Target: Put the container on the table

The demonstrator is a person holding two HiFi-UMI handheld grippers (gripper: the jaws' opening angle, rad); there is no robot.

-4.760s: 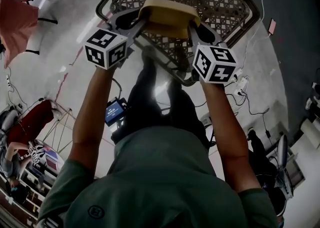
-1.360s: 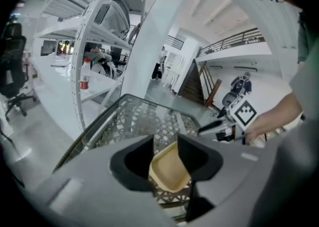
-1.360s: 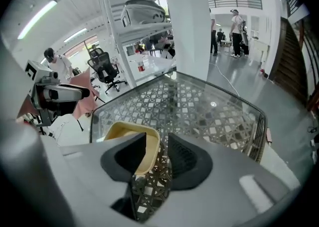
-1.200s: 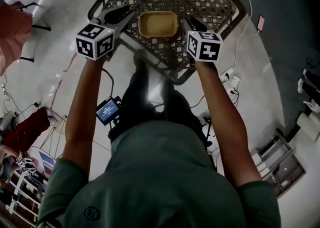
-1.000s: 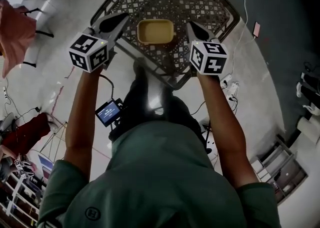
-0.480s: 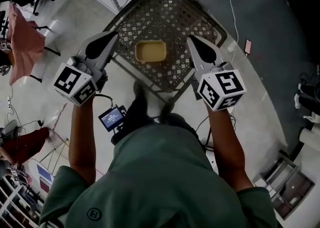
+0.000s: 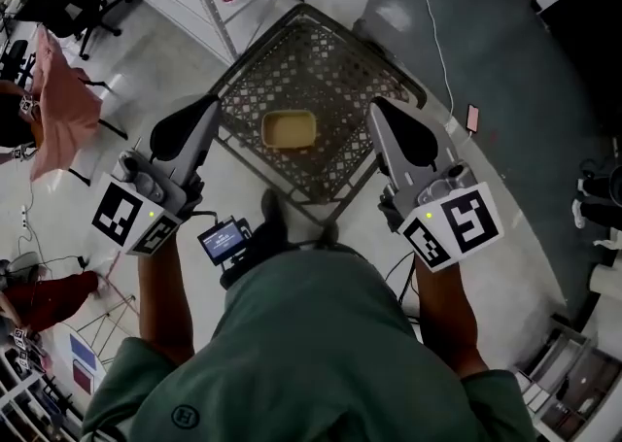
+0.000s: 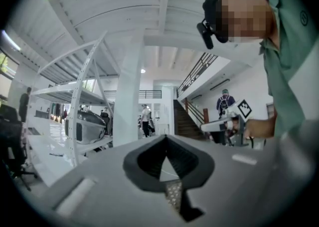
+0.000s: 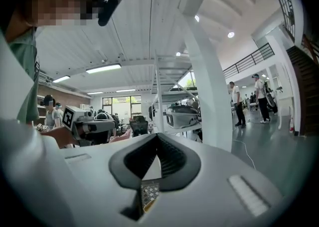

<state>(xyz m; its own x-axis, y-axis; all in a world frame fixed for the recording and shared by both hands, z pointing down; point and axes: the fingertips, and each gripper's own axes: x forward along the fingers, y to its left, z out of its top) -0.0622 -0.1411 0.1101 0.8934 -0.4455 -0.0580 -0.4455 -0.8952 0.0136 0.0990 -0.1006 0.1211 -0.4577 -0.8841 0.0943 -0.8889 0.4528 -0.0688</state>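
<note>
Holds a claw in each hand, both well above the counter [image 7: 335,56]. Left claw [image 7: 201,108] at the left middle of the head view, clenched tight, nothing in it. Right claw [image 7: 381,110] at the right middle, clenched tight too, nothing in it. Yellow container [image 7: 289,129] between them in the frame, flat on the mesh counter, upper middle, touching neither claw.

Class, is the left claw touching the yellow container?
Apart. In the head view the yellow container sits on the mesh table, bare mesh showing between it and the left claw.
</note>
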